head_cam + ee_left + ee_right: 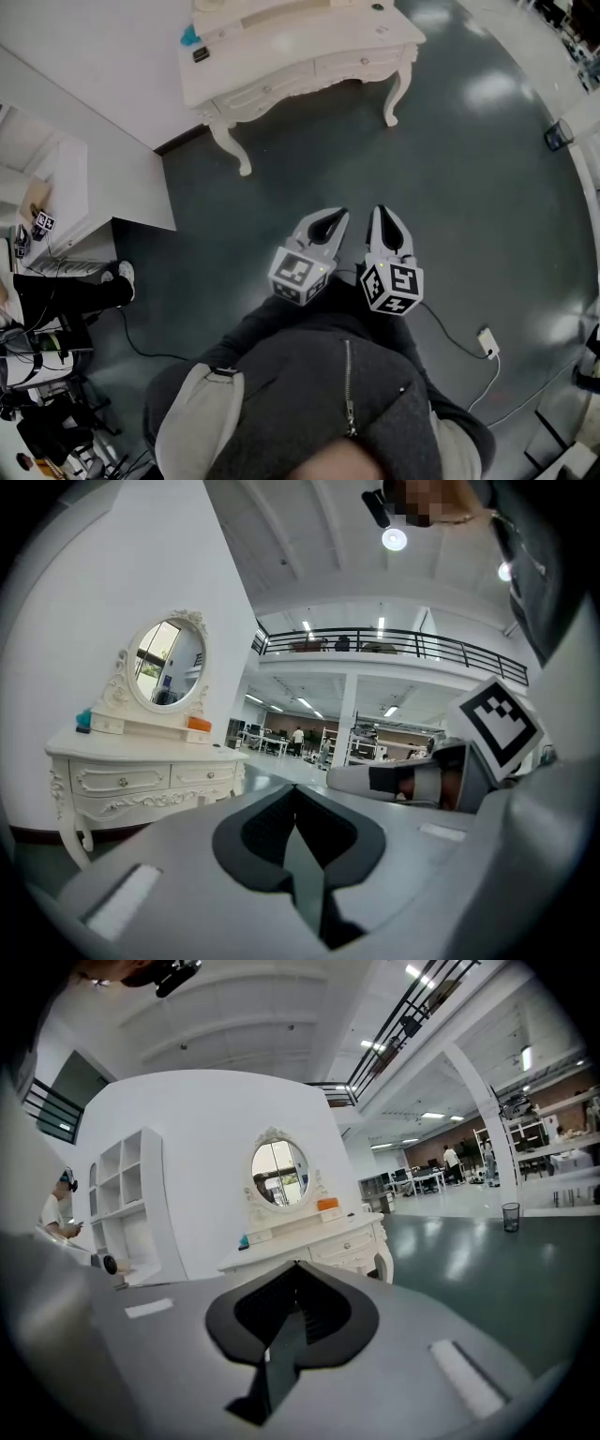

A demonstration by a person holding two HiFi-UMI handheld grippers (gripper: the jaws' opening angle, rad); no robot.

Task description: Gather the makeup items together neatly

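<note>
A white dressing table (pixel 300 56) stands against the wall some way ahead of me. On its top lie a small teal item (pixel 190 37) and a dark item (pixel 201 54). The left gripper view shows the table (pixel 141 780) with its oval mirror (pixel 169 663), an orange item (pixel 198 724) and the teal item (pixel 84 719). My left gripper (pixel 330 220) and right gripper (pixel 384 217) hang side by side over the floor in front of my body, far from the table. Both are shut with nothing between their jaws.
Dark green floor (pixel 469 169) lies between me and the table. A white shelf unit (pixel 56 197) stands at the left, with a person's leg (pixel 75 289) beside it. A cable and plug (pixel 487 342) lie on the floor at the right. A small bin (pixel 511 1216) stands farther off.
</note>
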